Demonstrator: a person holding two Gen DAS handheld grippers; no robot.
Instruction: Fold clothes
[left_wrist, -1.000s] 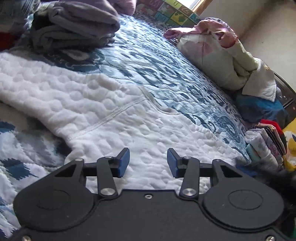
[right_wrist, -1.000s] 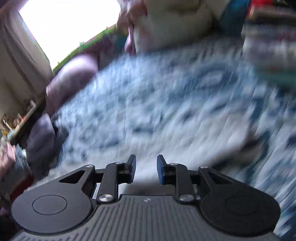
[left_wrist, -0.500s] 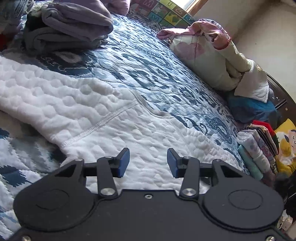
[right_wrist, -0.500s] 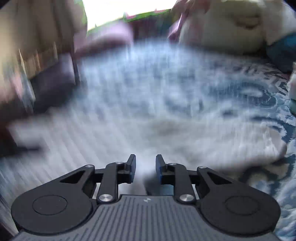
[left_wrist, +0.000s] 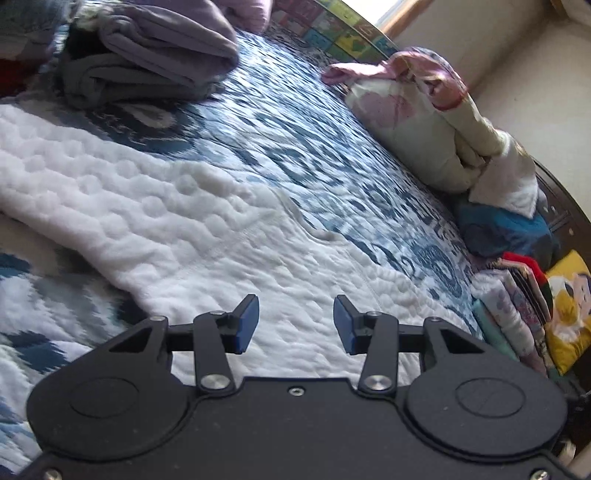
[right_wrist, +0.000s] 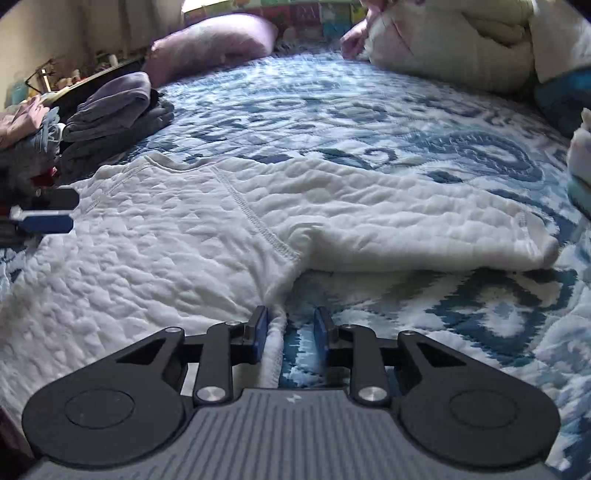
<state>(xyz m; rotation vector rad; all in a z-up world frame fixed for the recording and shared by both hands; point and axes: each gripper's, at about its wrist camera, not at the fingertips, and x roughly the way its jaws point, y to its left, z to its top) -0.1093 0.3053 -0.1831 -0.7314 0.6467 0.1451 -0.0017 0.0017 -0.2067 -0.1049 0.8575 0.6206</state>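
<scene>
Right wrist view, right gripper (right_wrist: 287, 328) jaws apart astride the white quilted top (right_wrist: 177, 236) side edge, not pinching, left gripper (left_wrist: 295, 324) agape above the top, spread on blue patterned bedspread (right_wrist: 369, 110), hem cut off.

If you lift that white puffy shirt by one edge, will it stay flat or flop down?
Probably flop: the white shirt lies limp on the bedspread, its sleeve sagging flat. The quilted fabric looks thick, so likely soft folds, not sharp creases. Likely light.
</scene>
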